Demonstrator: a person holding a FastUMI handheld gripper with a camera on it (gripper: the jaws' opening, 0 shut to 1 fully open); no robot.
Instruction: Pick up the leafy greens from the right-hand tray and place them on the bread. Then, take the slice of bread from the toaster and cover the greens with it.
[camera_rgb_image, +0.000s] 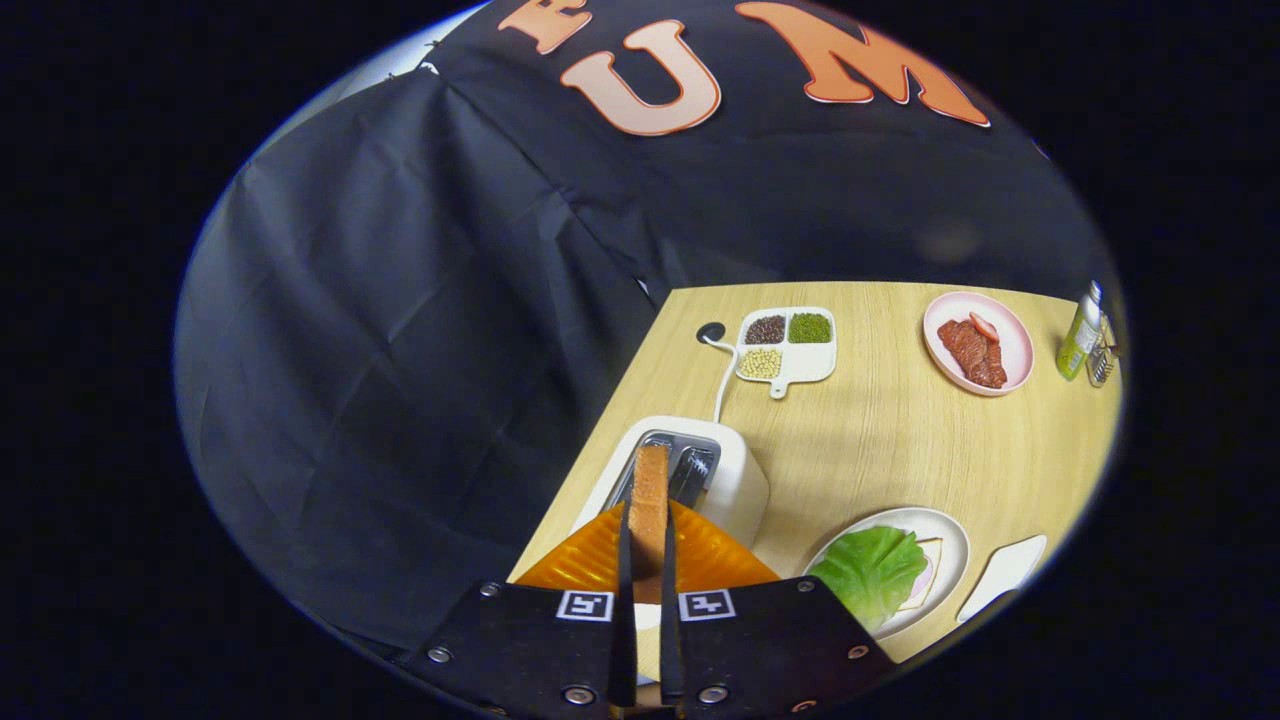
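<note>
My gripper (648, 530) is shut on a slice of toasted bread (650, 495), held upright on edge between the two fingers, just above the slots of the white toaster (735, 480). To the right of the fingers a white plate (950, 545) carries a green leaf (868, 572) lying over a slice of bread (928, 575), of which only a pale edge shows. The fingers (626, 560) press both flat faces of the held slice.
An orange ridged surface (590, 560) lies under the fingers beside the toaster. Beyond stand a white divided tray of beans (800, 368), a pink plate with meat (1010, 345), a green bottle (1080, 335) and a white tray (1005, 572) at the right. A cord (720, 385) runs from the toaster.
</note>
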